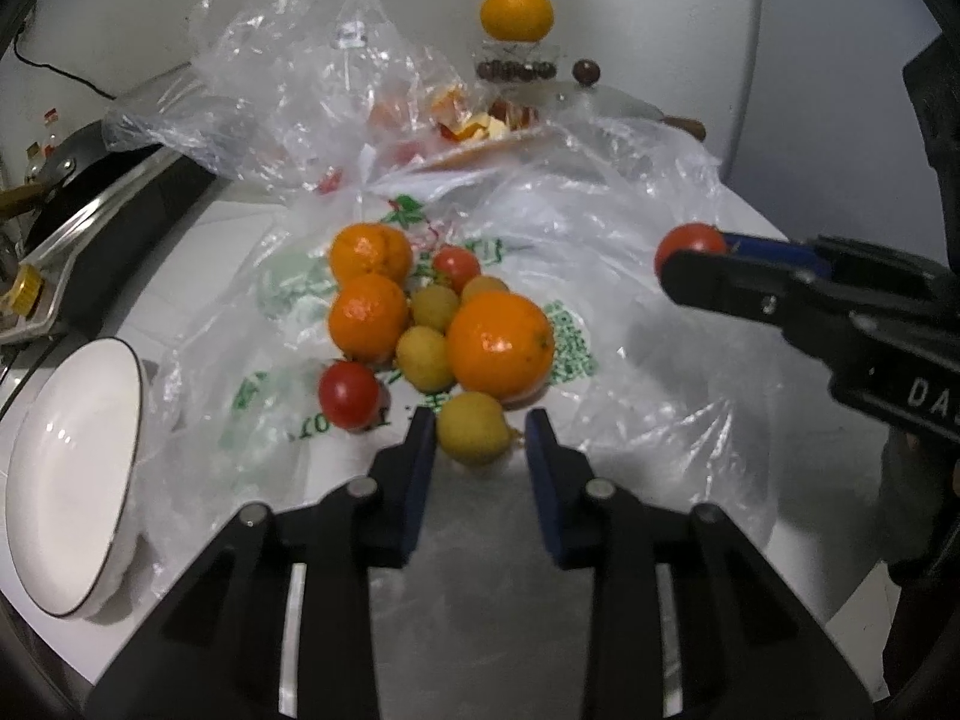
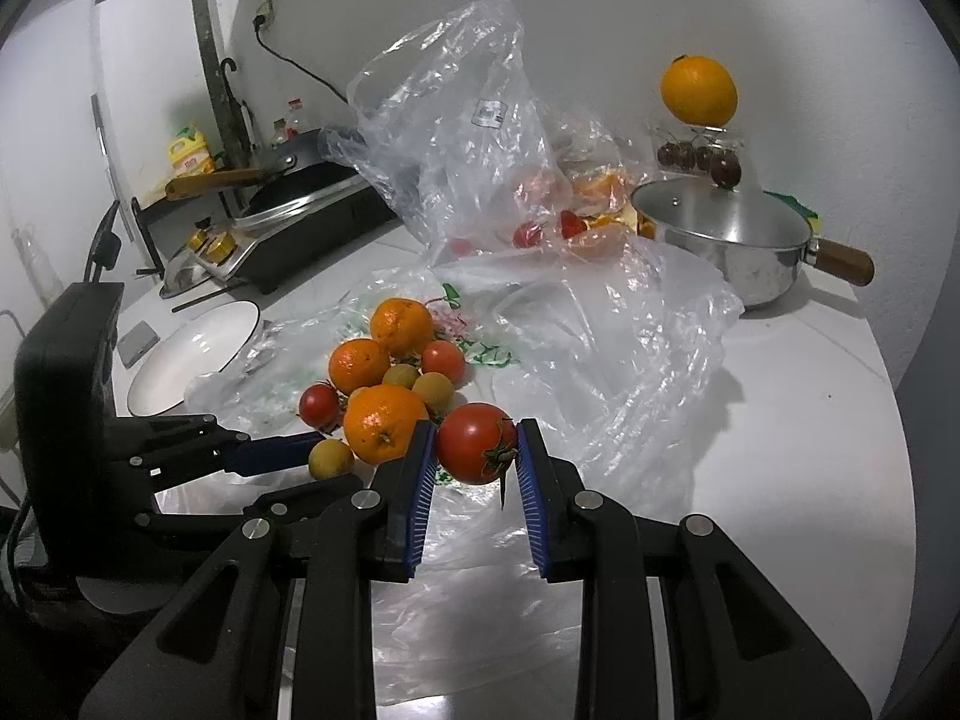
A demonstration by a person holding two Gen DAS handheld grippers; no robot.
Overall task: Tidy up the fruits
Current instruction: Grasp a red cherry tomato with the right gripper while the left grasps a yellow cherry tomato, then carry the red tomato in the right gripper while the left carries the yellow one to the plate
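Taking the fruit pile (image 1: 432,324) on the flattened plastic bag (image 1: 630,312) as the landmark: to its left, at the bench (image 2: 810,420) edge, sits an empty white bowl (image 1: 66,468), tilted toward the left wrist camera and well apart from the pile. The pile itself holds three oranges, a few small yellow fruits and two small tomatoes, all touching or nearly so. At the pile's near edge, the left hand-held gripper (image 1: 480,429) has its blue pads on either side of one yellow fruit (image 1: 474,427); the pads look pressed to its flanks, so it reads as pinched, though the right pad's contact is hard to confirm. That fruit lies straight ahead of the gripper, between the fingertips, still resting on the bag. Right of the pile, the right hand-held gripper (image 2: 474,444) is pinching a larger tomato (image 2: 471,443), held just clear of the bag with its green stem pointing toward the right pad. Both fruits are roundish, so no long axis matters. The judgement here: the bowl is the likely destination, and it lies to the left of both grippers, with the left hand much the nearer; the right hand would have to cross over the pile to reach it.
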